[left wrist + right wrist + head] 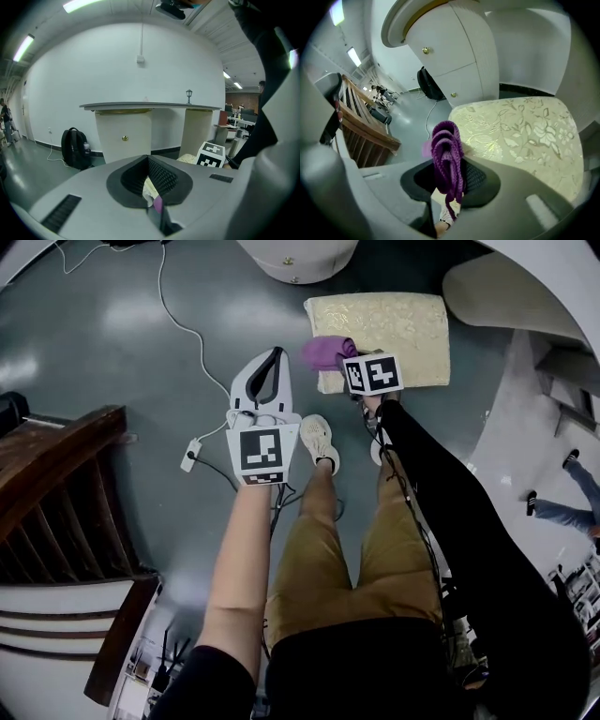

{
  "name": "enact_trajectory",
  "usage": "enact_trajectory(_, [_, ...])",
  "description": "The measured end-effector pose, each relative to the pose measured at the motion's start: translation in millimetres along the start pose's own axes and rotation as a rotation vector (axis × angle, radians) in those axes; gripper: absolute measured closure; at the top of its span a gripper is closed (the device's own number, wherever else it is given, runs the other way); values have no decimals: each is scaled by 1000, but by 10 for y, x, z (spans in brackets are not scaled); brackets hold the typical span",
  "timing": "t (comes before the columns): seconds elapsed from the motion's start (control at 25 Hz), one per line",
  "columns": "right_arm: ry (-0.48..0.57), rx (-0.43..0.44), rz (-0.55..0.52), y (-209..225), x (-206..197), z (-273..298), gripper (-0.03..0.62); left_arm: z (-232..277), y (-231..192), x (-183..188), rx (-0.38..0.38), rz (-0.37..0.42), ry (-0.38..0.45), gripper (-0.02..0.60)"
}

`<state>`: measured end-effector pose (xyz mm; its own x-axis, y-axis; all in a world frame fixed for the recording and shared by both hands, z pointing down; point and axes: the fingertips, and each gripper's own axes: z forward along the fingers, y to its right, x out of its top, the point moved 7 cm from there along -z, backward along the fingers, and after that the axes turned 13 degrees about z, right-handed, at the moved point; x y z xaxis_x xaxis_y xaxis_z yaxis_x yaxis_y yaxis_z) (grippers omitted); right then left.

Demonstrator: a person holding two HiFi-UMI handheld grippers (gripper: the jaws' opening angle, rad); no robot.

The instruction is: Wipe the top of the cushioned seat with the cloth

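The cushioned seat (398, 326) is a cream pad with a leaf pattern, lying on the grey floor ahead of the person's feet. In the right gripper view the seat (525, 136) fills the right half. A purple knitted cloth (326, 351) hangs bunched over the seat's near left corner, and my right gripper (448, 183) is shut on this cloth (446, 152). My left gripper (275, 354) hovers over the floor left of the seat, shut with nothing in it. The left gripper view, along the left gripper (150, 183), shows the right gripper's marker cube (211, 155).
A wooden stair rail (56, 484) stands at the left. A white cable with a plug (191, 452) runs across the floor near the left gripper. White curved cabinets (298, 259) stand behind the seat. A black backpack (75, 147) leans on the wall. Another person's legs (562, 507) show at far right.
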<state>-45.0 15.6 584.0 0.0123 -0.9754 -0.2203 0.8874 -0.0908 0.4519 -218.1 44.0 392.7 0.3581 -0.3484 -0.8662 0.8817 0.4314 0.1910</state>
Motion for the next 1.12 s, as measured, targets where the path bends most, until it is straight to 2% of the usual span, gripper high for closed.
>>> enact_trajectory(0.28, [42, -100, 22, 657, 115, -338, 505, 230, 266, 165, -19, -16, -10, 574])
enact_trajectory(0.52, [88, -183, 101, 1436, 200, -770, 505, 462, 607, 380, -29, -23, -16, 574])
enact_trajectory(0.72, [110, -245, 94, 1967, 319, -1100, 503, 647, 919, 608, -39, -18, -6, 574])
enact_trajectory(0.92, [34, -419, 85, 2507, 325, -1332, 503, 762, 1180, 805, -50, -18, 3, 574])
enact_trajectory(1.12, [8, -569, 83, 2851, 384, -1610, 503, 842, 1331, 856, -41, -23, -15, 574])
